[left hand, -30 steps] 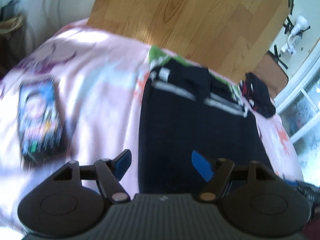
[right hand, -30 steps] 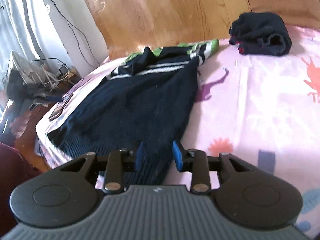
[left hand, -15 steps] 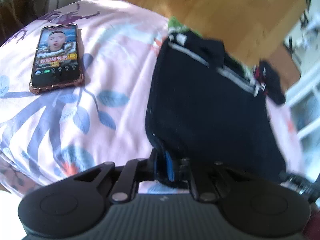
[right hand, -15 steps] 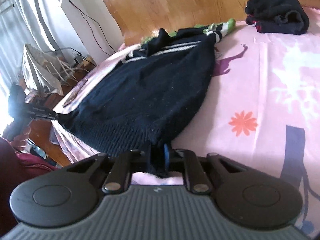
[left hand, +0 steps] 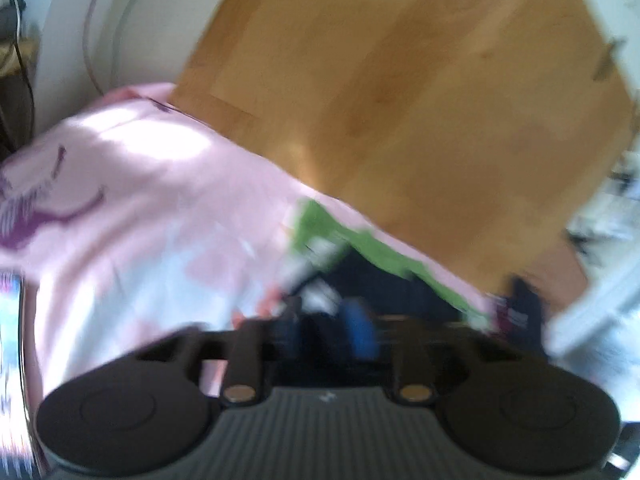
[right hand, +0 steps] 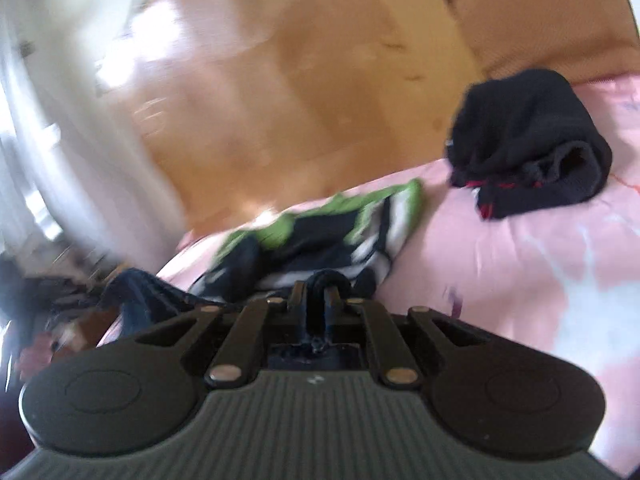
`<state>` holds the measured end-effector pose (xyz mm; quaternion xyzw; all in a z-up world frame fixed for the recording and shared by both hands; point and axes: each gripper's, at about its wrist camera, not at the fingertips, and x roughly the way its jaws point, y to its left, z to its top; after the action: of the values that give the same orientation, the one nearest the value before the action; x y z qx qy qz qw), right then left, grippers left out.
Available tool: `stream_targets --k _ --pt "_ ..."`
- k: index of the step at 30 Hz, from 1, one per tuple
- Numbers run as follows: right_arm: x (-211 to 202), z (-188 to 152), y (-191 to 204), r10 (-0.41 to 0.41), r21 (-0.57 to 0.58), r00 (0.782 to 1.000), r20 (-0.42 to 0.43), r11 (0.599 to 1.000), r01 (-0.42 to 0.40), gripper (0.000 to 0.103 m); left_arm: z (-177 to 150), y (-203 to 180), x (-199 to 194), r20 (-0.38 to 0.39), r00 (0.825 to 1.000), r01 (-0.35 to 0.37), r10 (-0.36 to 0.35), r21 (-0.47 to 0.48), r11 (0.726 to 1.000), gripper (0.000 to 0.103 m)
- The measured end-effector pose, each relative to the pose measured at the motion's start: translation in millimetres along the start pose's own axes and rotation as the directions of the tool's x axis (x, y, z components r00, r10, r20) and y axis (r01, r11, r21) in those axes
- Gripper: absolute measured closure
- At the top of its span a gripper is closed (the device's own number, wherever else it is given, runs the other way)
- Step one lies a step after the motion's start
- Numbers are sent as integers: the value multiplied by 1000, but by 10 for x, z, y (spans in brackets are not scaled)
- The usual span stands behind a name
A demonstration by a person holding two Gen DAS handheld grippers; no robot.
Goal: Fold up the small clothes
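R gripper [right hand: 316,294]: jaws pinched narrow on the dark sweater [right hand: 304,236] hem. L gripper [left hand: 326,330]: blurred, dark cloth between jaws, looks clamped too. Sweater's green/white striped top lies at 12 o'clock on the pink bed sheet [right hand: 500,264]. To fold well: carry both corners level twd the collar, keep hem taut. Folded dark garment [right hand: 528,140] at 2 o'clock, well apart.

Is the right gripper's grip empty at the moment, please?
No, the right gripper is shut on a fold of the dark sweater.
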<state>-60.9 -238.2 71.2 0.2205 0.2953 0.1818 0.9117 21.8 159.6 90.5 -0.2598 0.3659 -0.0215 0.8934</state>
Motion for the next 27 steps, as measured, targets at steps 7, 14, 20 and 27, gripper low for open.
stream_targets --k 7,14,20,27 --pt "62 -57 -256 -71 24 996 -46 997 72 45 -353 323 108 -110 994 -27 21 -50 998 41" --pt "-209 -422 -327 -26 77 993 -115 996 35 42 -612 270 15 -166 986 25 -30 -27 999 27" --pt "-71 -490 -97 -61 25 988 -141 998 66 94 -661 194 37 -180 980 -69 79 62 996 91" --pt "-501 -468 165 -55 -101 988 -143 994 40 95 -740 282 -118 -234 965 -98 121 104 990 84"
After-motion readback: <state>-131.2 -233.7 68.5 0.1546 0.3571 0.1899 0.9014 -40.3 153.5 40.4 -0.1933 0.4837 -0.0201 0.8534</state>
